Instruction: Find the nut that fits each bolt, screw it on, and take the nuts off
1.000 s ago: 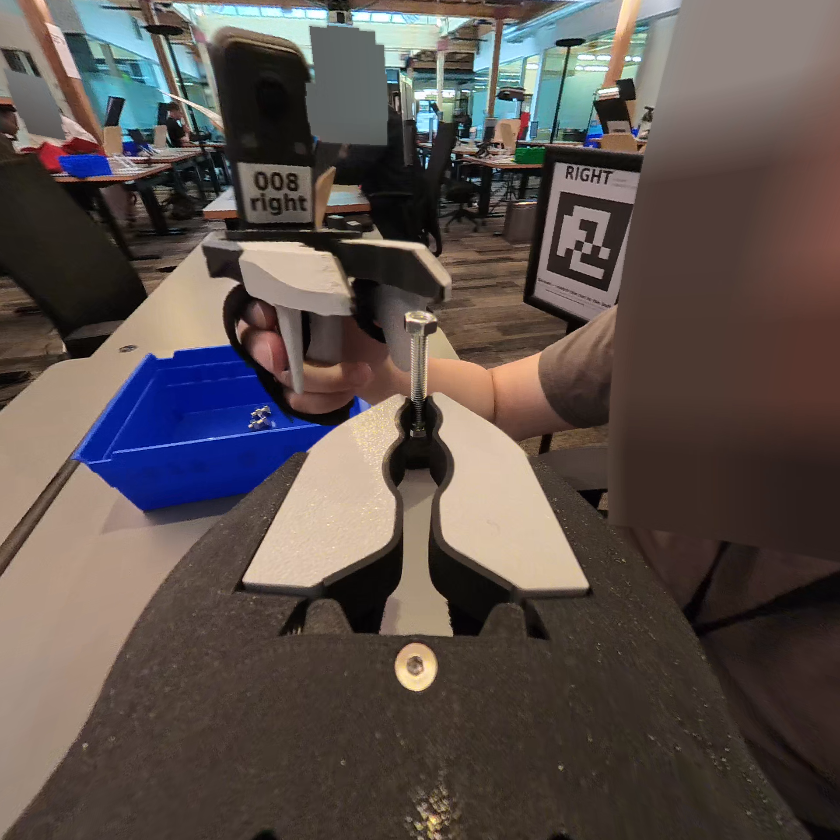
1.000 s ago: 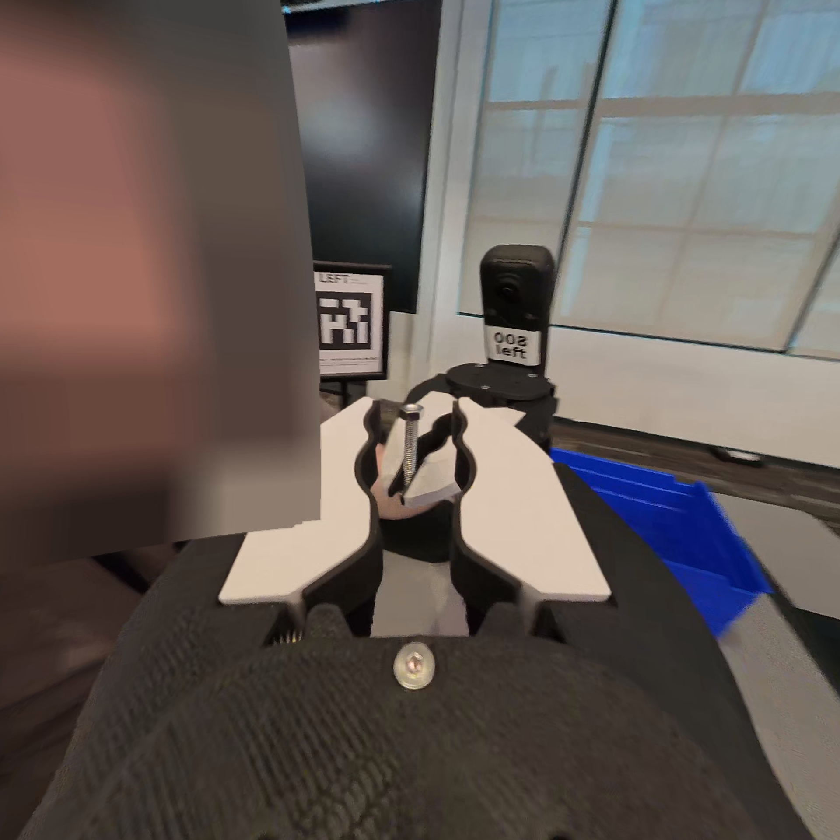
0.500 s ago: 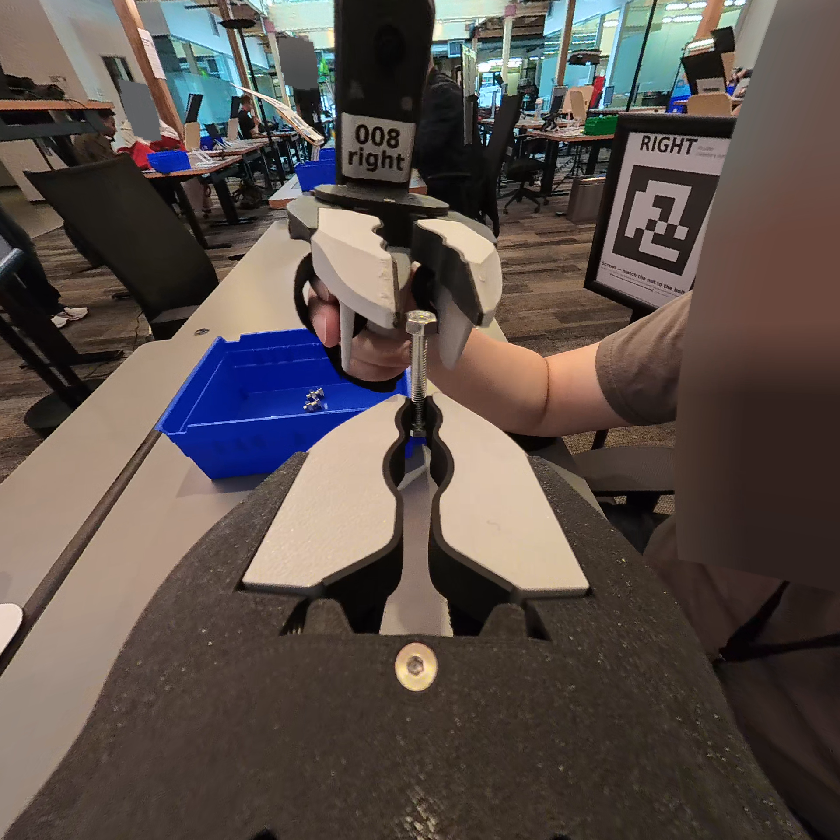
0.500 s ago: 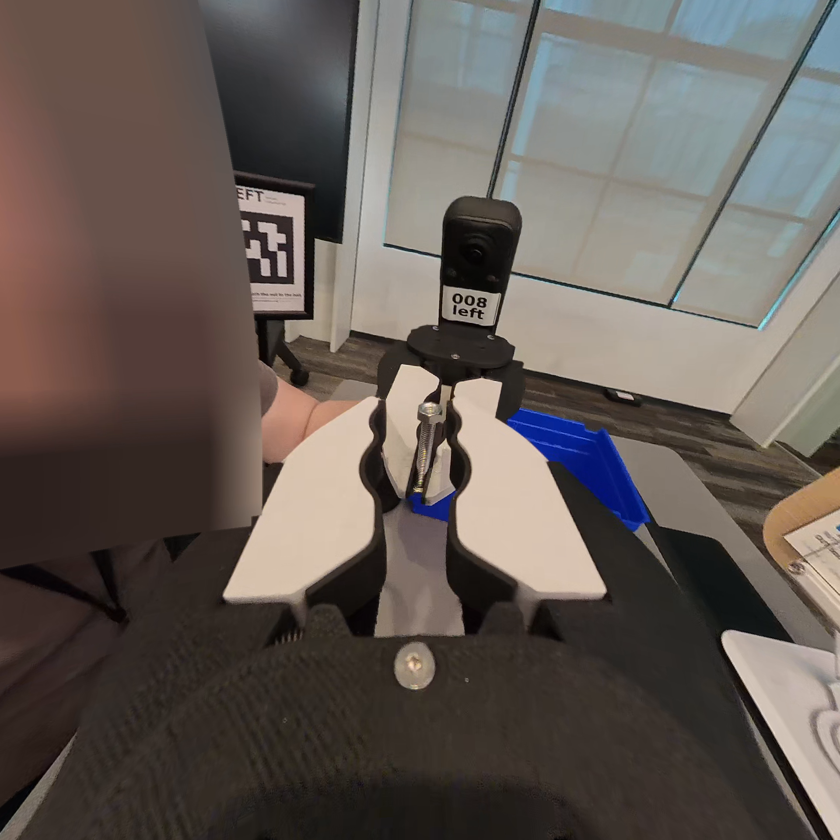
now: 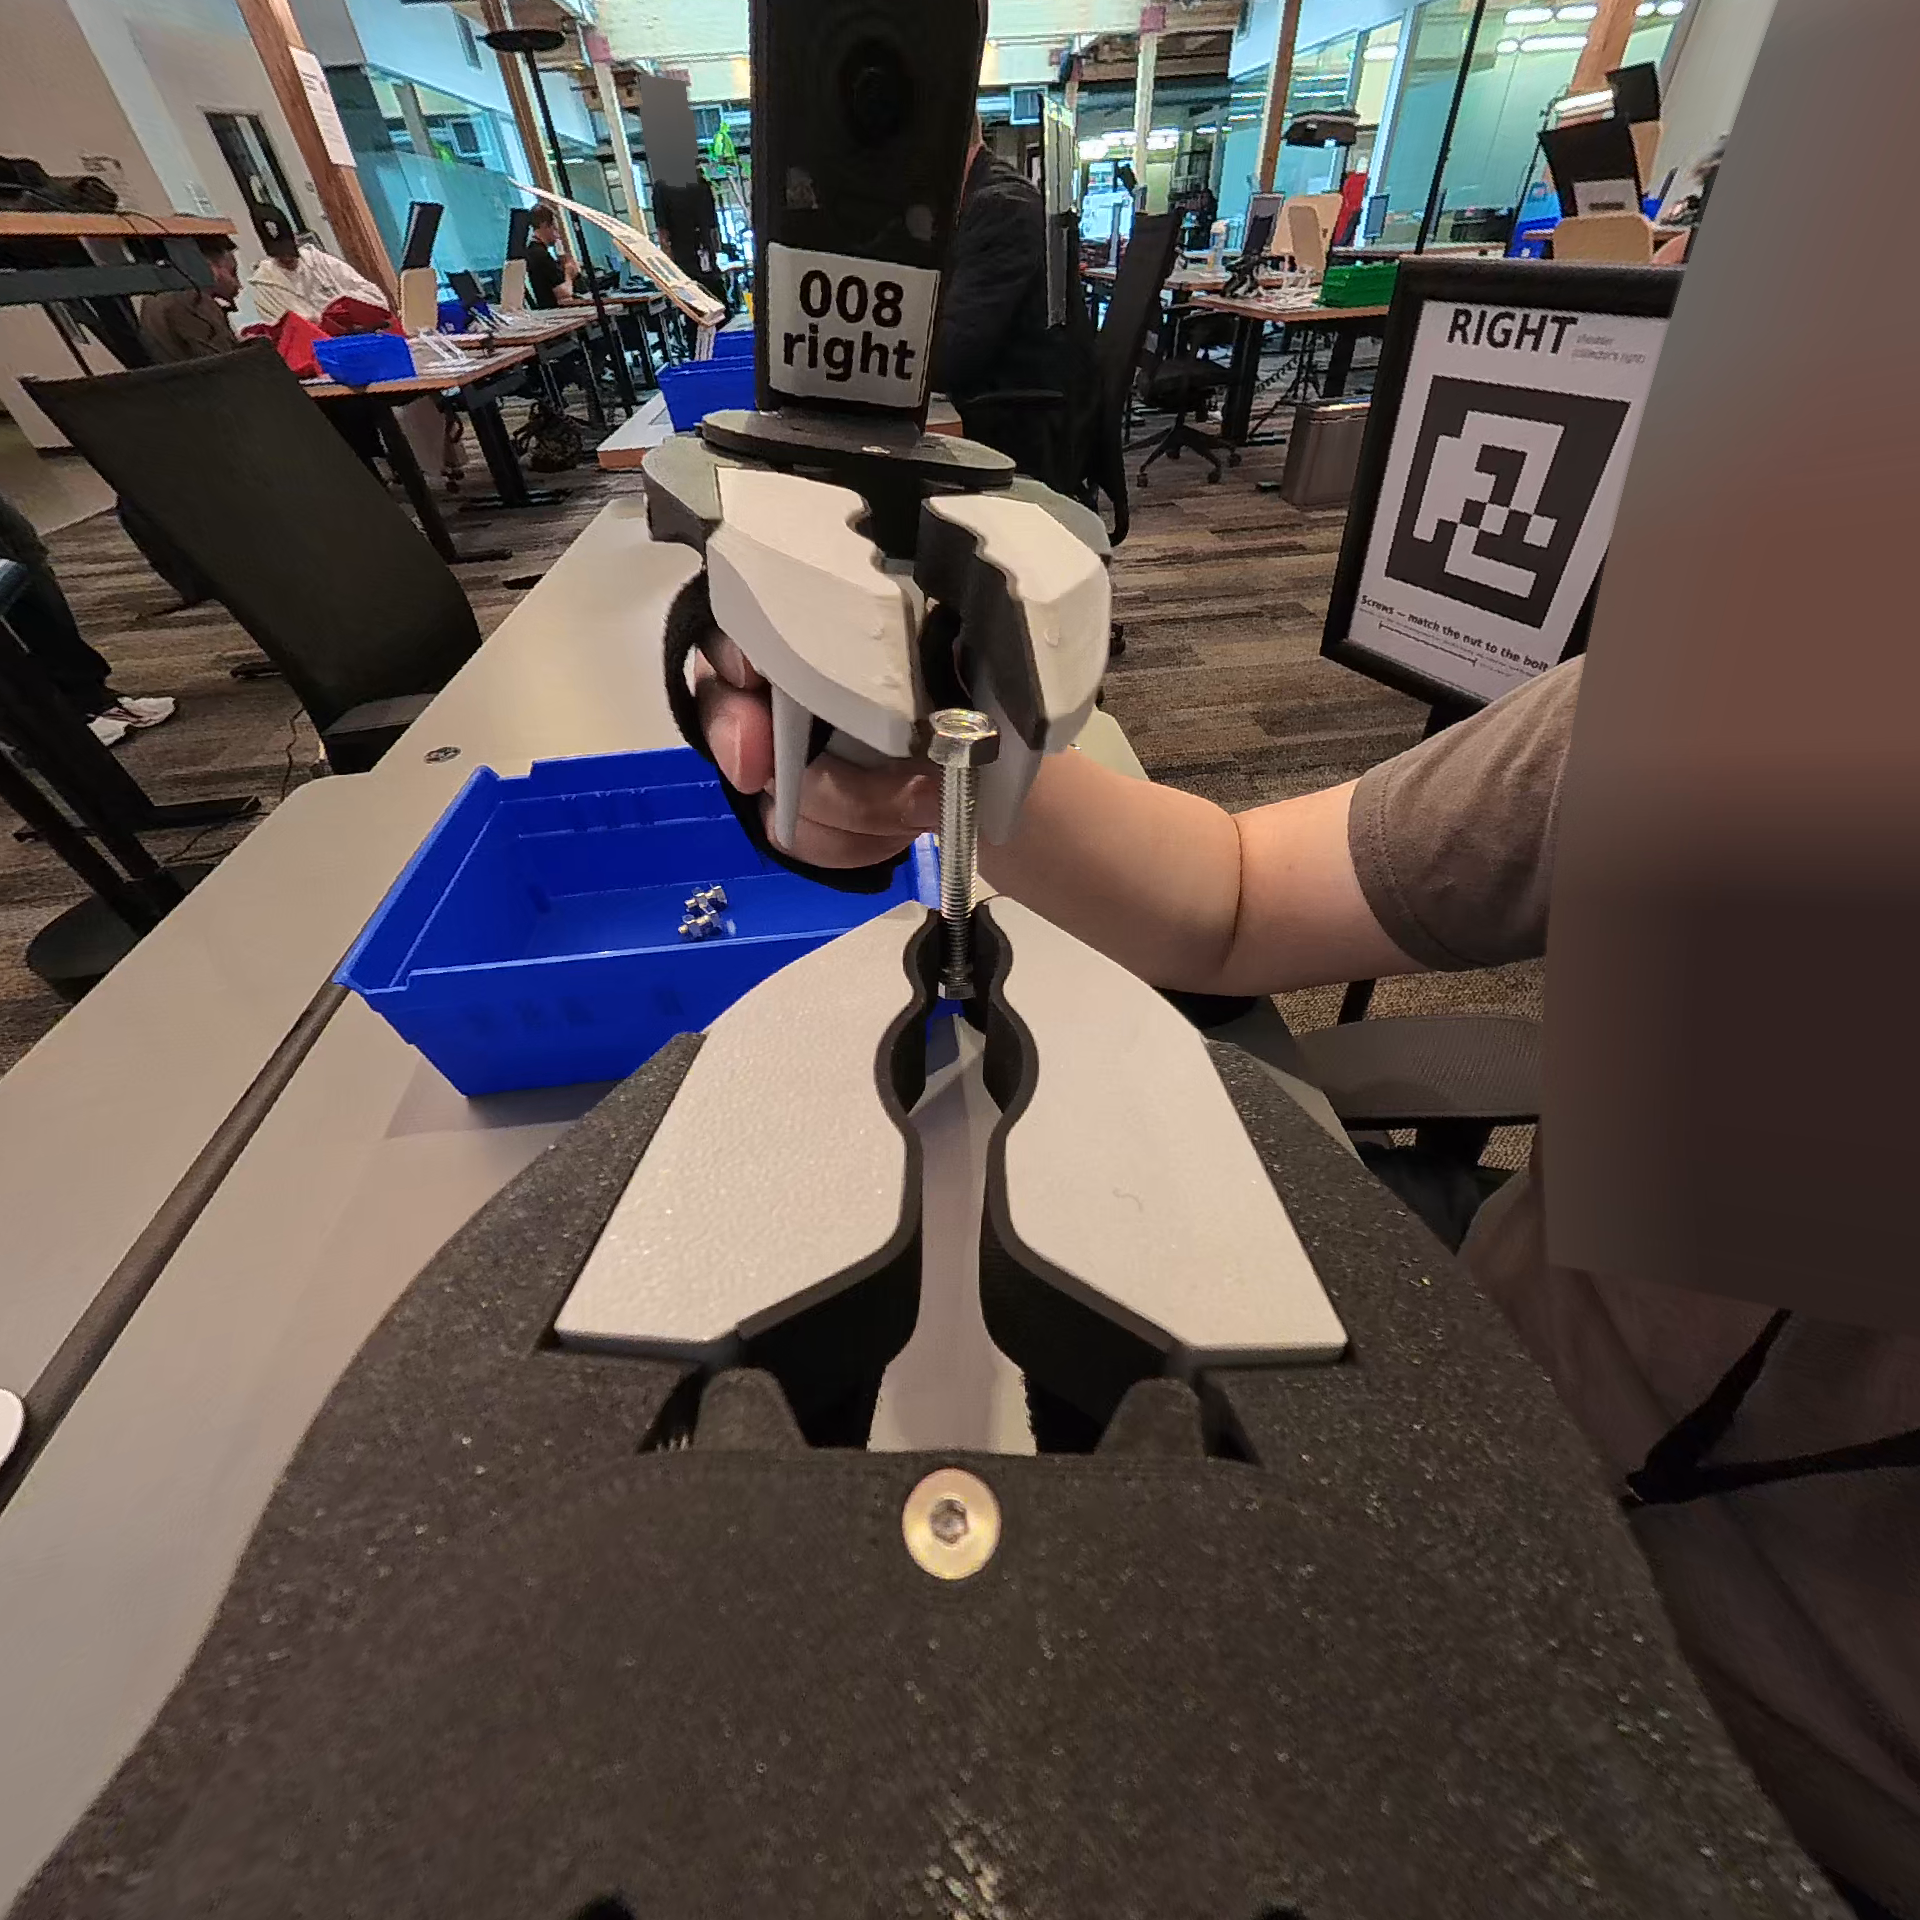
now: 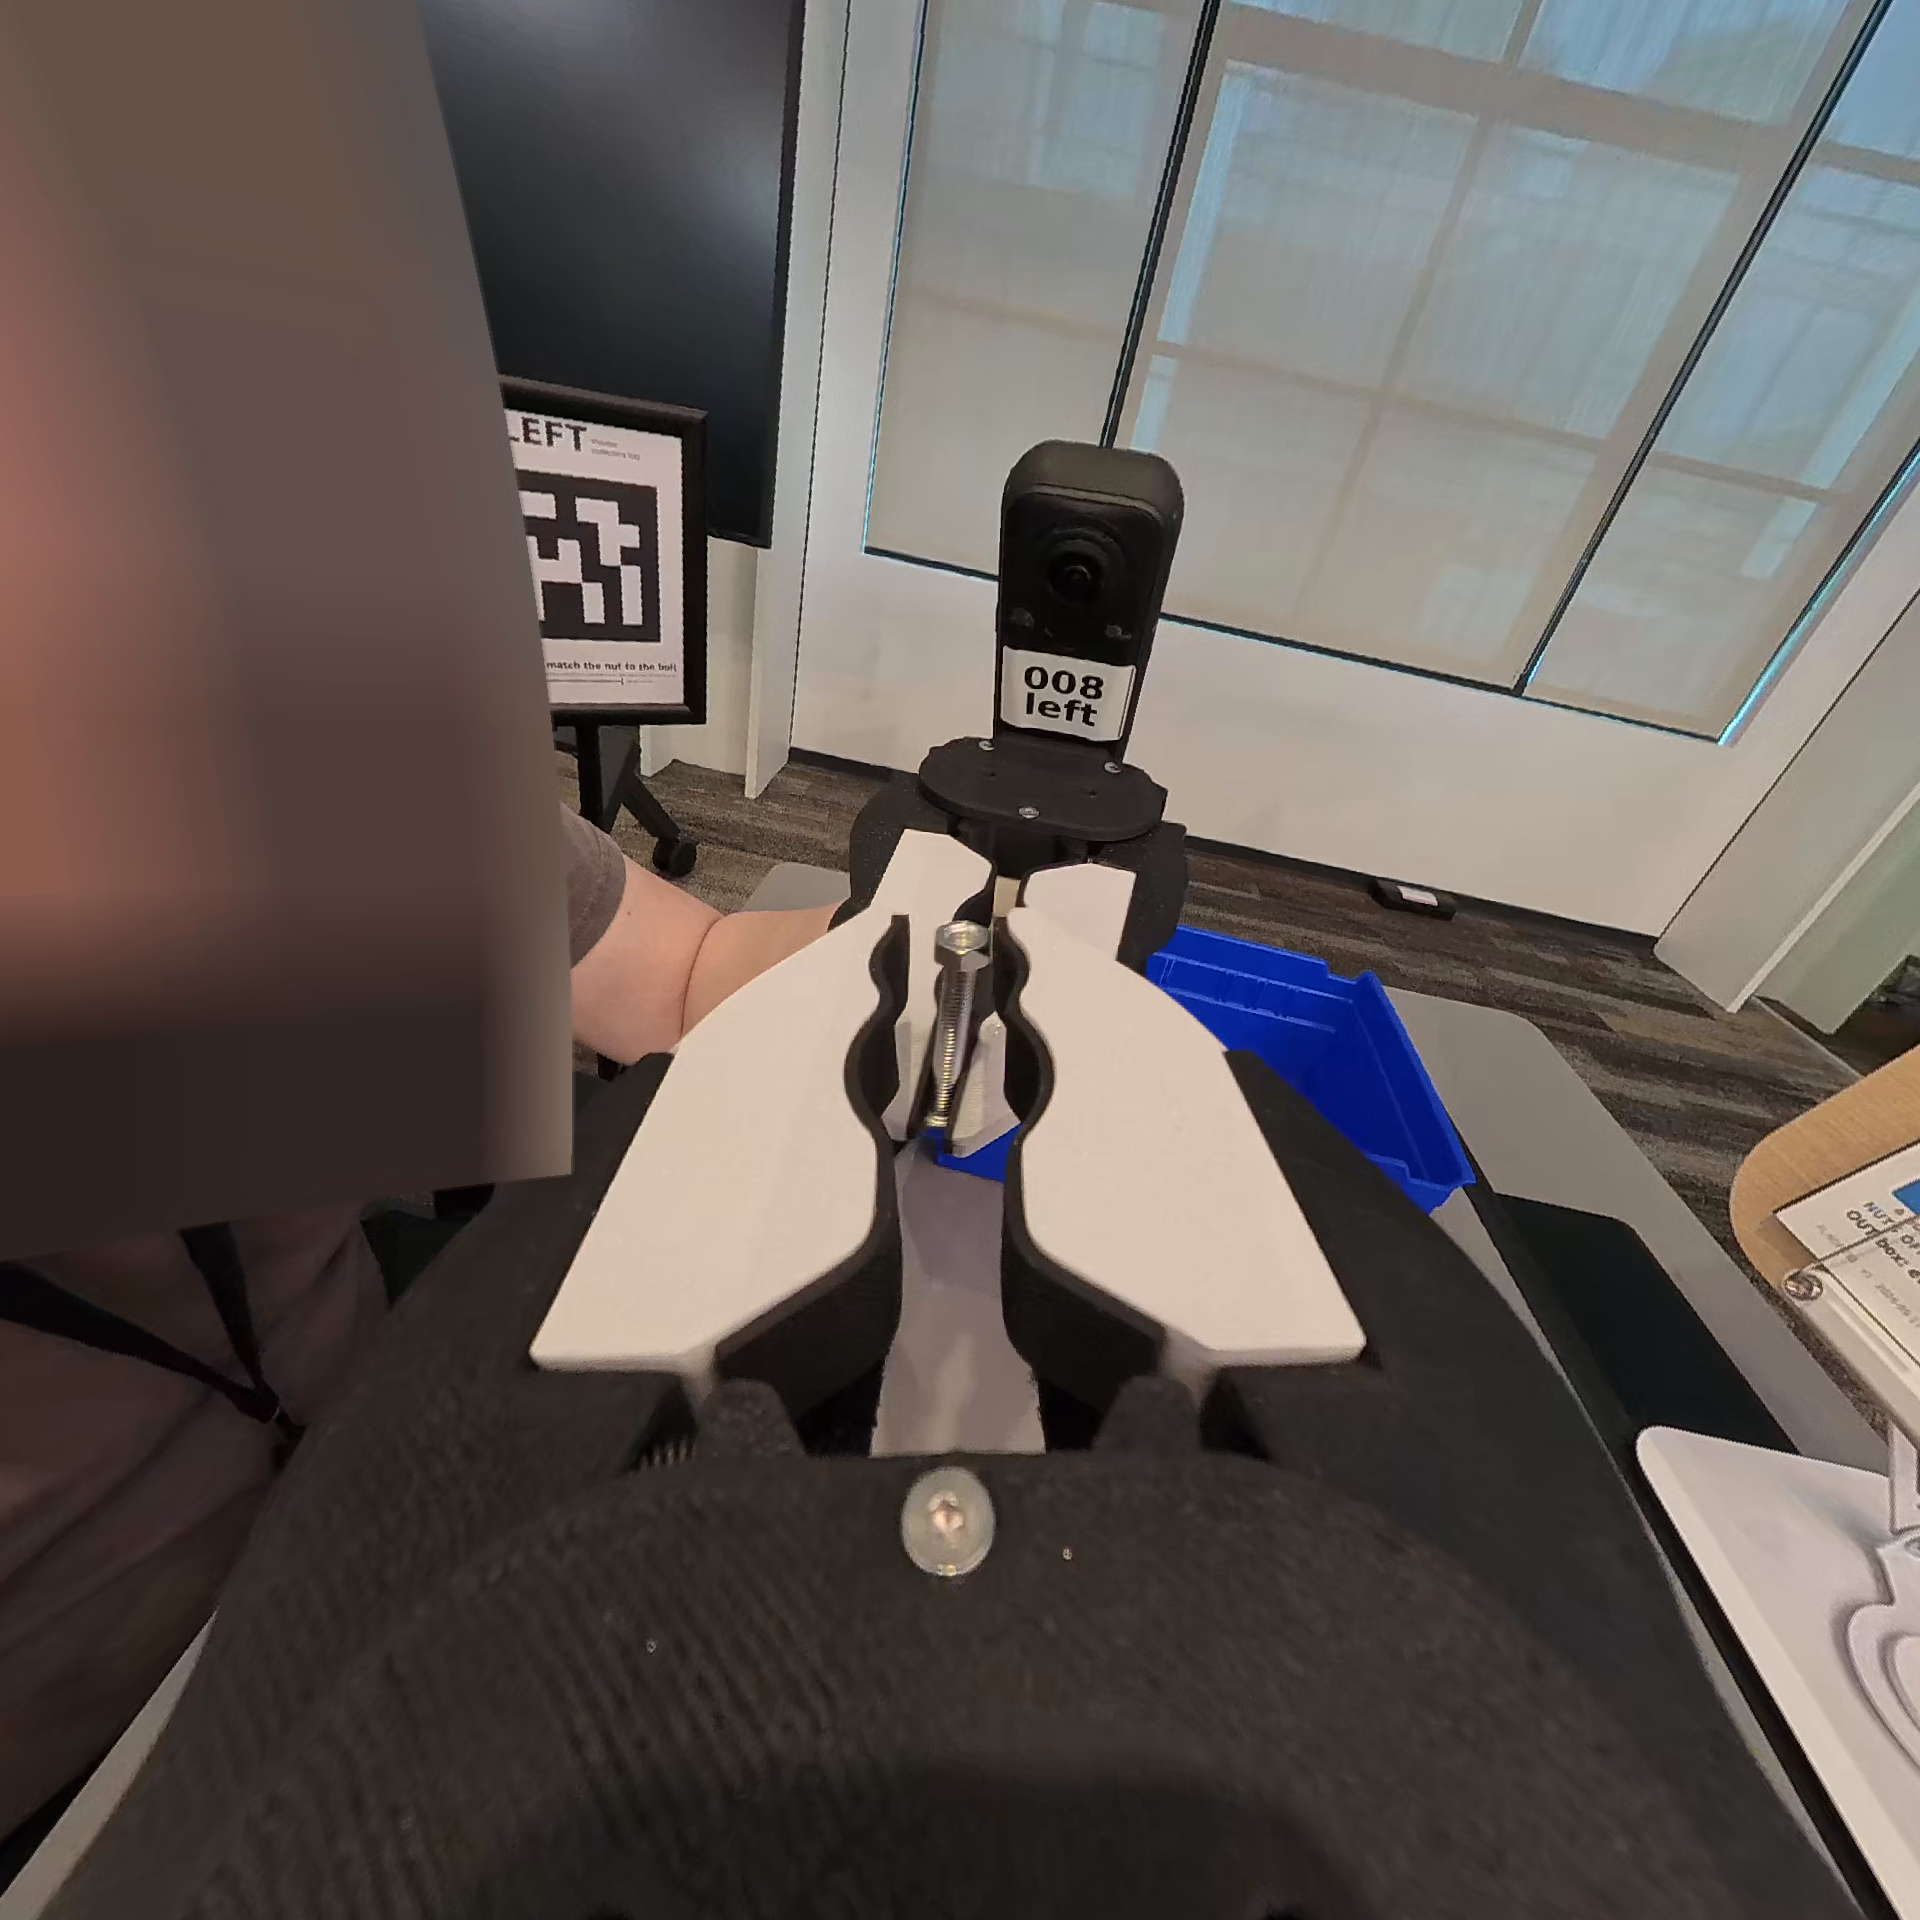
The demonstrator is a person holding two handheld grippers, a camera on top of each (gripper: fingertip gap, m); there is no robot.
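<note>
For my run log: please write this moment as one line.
left hand-held gripper: shut on bolt, upright | right hand-held gripper: open around bolt head | nuts: in blue bin

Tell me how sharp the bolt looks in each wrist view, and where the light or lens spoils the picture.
Left wrist view: bolt crisp, threads legible; wide-angle lens bends the table edge; ceiling lights glare far off. Right wrist view: bolt sharp too, against bright, washed-out windows; right gripper evenly lit, no hard shadows.

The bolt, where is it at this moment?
In the left wrist view the bolt stands upright, head up, pinched at its lower end by the left tool, just right of the blue bin.
</note>
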